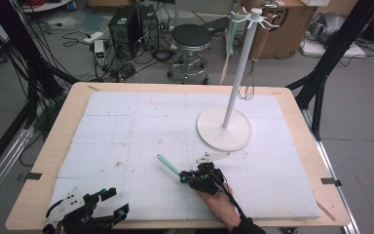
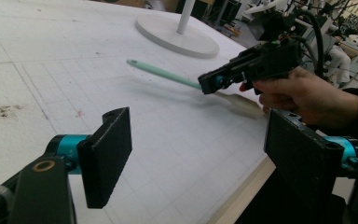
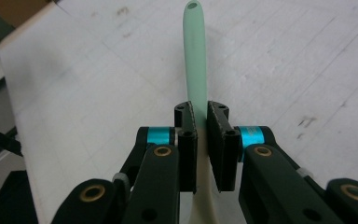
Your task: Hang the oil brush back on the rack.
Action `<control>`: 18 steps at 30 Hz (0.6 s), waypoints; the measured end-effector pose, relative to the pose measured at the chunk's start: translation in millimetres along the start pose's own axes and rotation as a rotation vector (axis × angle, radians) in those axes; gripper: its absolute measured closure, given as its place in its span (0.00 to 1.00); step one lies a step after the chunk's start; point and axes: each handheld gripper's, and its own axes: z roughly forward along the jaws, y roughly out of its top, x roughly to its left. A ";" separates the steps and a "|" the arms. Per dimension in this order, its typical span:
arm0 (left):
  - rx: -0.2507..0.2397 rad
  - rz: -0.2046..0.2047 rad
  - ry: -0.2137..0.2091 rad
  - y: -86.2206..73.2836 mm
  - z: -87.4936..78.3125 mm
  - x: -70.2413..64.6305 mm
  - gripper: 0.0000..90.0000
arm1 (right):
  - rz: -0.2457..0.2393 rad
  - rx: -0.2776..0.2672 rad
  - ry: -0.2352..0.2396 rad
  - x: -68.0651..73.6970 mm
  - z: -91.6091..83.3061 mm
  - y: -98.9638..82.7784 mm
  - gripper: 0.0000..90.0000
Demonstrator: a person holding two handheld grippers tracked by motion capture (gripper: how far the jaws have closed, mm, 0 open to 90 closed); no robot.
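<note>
no readable text, labels or signs

My right gripper (image 3: 201, 140) is covering the middle of the spatula (image 3: 195, 51), whose pale blade is running off the bottom edge of the right gripper view, while my left gripper (image 1: 111, 204) is being cut off by the high view's bottom edge.

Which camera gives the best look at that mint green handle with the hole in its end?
The right gripper view: the handle runs up its middle, large and sharp, hole plain, with the right gripper shut on it. The left gripper view shows it from the side, farther off. The high view shows it small.
</note>
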 end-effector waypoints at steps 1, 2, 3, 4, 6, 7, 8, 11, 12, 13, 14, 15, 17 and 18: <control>0.001 -0.001 0.000 -0.1 0.0 -0.1 0.27 | 0.008 -0.013 0.004 -0.9 -3.2 0.5 0.92; 0.002 0.002 0.002 -0.2 -0.1 0.0 0.27 | 0.014 -0.025 0.003 -1.8 -6.7 1.0 0.92; 0.002 0.002 0.003 -0.3 0.0 -0.1 0.27 | 0.013 -0.037 0.009 -2.8 -9.8 1.5 0.92; 0.003 0.000 0.001 -0.5 0.1 -0.4 0.27 | 0.013 -0.056 0.006 -3.6 -13.4 1.7 0.92; 0.003 -0.001 0.001 -0.6 0.5 -0.7 0.27 | 0.024 -0.081 0.024 -6.2 -20.1 2.4 0.92; 0.006 0.002 0.002 -0.5 0.5 -0.7 0.27 | 0.026 -0.091 0.027 -7.3 -23.4 2.5 0.92; 0.008 0.005 0.002 -0.6 0.7 -0.6 0.27 | 0.027 -0.096 0.026 -8.1 -25.8 2.7 0.92; 0.008 0.000 0.001 -0.6 1.7 -1.1 0.27 | 0.032 -0.131 0.027 -11.8 -36.0 3.4 0.92; 0.010 0.003 0.000 -0.6 1.9 -0.9 0.27 | 0.032 -0.145 0.029 -13.3 -39.1 3.8 0.92; 0.011 0.005 0.002 -0.7 2.0 -1.0 0.27 | 0.037 -0.159 0.032 -14.7 -42.3 4.3 0.92; 0.011 0.005 0.002 -0.8 2.1 -0.9 0.27 | 0.042 -0.172 0.033 -16.1 -45.6 5.0 0.92; 0.012 0.004 0.002 -0.9 2.1 -0.8 0.27 | 0.041 -0.189 0.038 -17.8 -48.9 5.8 0.92; 0.012 0.000 0.002 -1.1 2.5 -0.8 0.27 | 0.055 -0.216 0.046 -20.7 -56.1 7.8 0.92; 0.012 -0.001 0.001 -1.3 2.6 -0.9 0.27 | 0.057 -0.230 0.046 -22.2 -59.8 8.9 0.92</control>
